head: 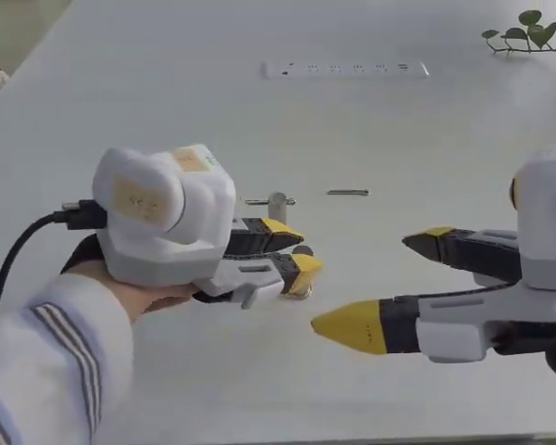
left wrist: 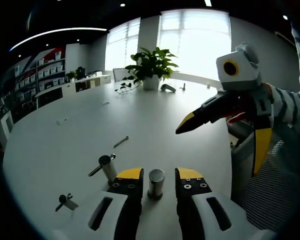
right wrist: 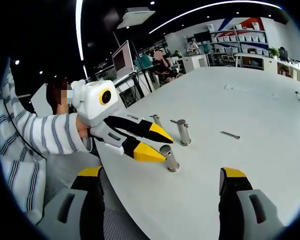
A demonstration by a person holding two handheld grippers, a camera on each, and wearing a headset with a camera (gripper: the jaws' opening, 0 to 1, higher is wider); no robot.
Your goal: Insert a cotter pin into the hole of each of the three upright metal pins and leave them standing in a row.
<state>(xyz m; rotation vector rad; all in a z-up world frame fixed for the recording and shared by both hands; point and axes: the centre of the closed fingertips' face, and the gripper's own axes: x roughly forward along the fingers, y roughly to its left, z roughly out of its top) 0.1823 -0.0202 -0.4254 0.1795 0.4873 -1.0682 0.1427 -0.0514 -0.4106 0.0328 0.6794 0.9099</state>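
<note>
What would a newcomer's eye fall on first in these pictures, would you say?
Two yellow-tipped grippers over the white table: the left gripper has its jaws either side of a bare metal pin, not touching it, and the right gripper hangs nearby, jaws wide open. Beside that pin stands a second pin with a cotter pin through it, and a loose cotter pin lies farther out.

A short upright steel pin [left wrist: 156, 182] stands on the white counter [left wrist: 65, 145] between my left jaws; a thin wire cotter pin [left wrist: 121, 142] lies beyond.

Pwr strip [head: 346, 69], potted plant [left wrist: 151, 67] on wht table [head: 167, 93]
</note>
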